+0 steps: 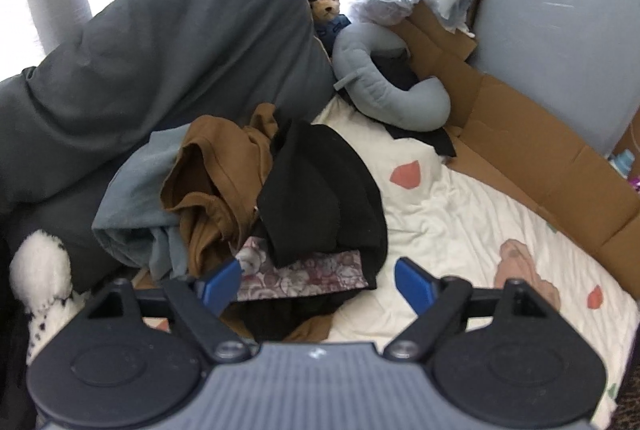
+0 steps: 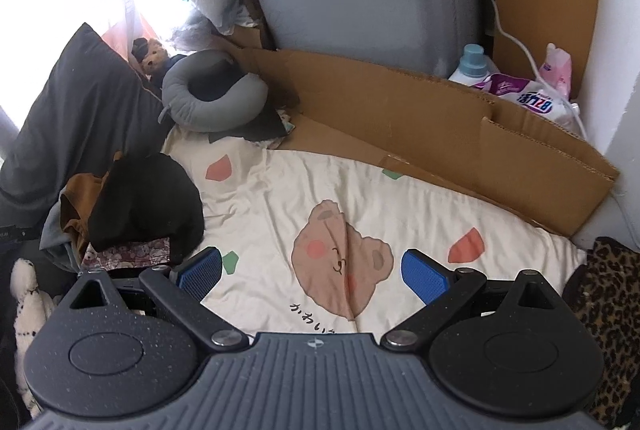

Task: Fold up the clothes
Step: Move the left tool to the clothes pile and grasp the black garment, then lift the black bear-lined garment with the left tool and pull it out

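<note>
A heap of clothes lies on the cream bedsheet [image 1: 452, 214]: a black garment [image 1: 320, 194] on top, a brown garment [image 1: 212, 182] and a grey-blue one [image 1: 132, 206] to its left, a floral-print cloth [image 1: 304, 276] at the front. My left gripper [image 1: 318, 284] hangs over the front of the heap, its jaws wide apart and nothing pinched between the blue pads. In the right wrist view the heap [image 2: 144, 202] is at the left. My right gripper [image 2: 312, 276] stands open above the bear print [image 2: 340, 262] on the sheet, holding nothing.
A dark grey pillow [image 1: 160, 50] leans behind the heap. A grey neck pillow [image 2: 212, 98] and a small teddy bear [image 2: 150, 58] lie at the back. Flattened cardboard [image 2: 440, 134] lines the right side, with detergent bottles [image 2: 476, 66] behind. A leopard-print cloth [image 2: 608, 294] is at the right.
</note>
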Demonstrator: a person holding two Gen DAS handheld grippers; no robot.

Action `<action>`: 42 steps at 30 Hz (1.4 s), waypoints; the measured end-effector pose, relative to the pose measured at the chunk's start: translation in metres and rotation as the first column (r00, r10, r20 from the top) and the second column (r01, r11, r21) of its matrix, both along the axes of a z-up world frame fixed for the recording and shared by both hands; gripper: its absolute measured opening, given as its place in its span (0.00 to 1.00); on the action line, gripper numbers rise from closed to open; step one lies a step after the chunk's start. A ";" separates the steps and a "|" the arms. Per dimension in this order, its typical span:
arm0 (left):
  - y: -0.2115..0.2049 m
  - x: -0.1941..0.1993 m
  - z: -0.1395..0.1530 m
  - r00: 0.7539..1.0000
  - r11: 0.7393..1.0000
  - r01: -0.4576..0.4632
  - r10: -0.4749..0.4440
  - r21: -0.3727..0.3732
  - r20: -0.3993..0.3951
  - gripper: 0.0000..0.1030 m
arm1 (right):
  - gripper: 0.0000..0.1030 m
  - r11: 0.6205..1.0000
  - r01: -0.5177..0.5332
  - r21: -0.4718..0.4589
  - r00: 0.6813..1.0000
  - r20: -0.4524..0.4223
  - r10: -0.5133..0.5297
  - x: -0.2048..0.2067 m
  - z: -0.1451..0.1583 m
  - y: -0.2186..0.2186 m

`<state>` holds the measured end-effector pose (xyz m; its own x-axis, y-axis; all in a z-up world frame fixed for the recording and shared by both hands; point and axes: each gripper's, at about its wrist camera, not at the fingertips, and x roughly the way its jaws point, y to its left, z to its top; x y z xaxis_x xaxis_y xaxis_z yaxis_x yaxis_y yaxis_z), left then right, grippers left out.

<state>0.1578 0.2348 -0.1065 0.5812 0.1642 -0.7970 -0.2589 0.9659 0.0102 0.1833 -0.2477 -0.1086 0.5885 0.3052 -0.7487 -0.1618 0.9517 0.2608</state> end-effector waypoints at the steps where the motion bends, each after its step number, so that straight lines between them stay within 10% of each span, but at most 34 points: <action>1: 0.002 0.003 -0.006 1.000 1.000 -0.004 0.004 -0.004 -0.001 0.83 | 0.97 1.000 -0.005 0.000 1.000 -0.005 0.005 0.001 -0.005 0.001; 24: 0.025 0.097 -0.133 0.996 0.999 -0.039 0.041 0.024 -0.084 0.83 | 0.97 0.993 -0.103 0.059 0.988 -0.113 0.110 0.009 -0.102 0.011; 27: 0.027 0.107 -0.143 0.995 0.999 -0.028 0.031 0.031 -0.100 0.70 | 0.97 0.994 -0.104 0.042 0.985 -0.130 0.109 0.006 -0.111 0.009; 33: 0.040 0.114 -0.157 0.989 0.995 -0.092 0.087 -0.037 -0.120 0.08 | 0.97 0.995 -0.085 0.045 0.983 -0.160 0.091 0.005 -0.126 0.004; 42: 0.007 0.096 -0.153 0.996 0.997 0.017 -0.023 -0.078 -0.084 0.03 | 0.97 0.995 -0.093 0.046 0.980 -0.174 0.100 0.006 -0.136 0.006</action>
<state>0.2540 0.2420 -0.2591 0.5132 0.0896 -0.8536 -0.2409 0.9696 -0.0431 0.1896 -0.2417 -0.2444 0.4150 0.3835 -0.8251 -0.2006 0.9231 0.3282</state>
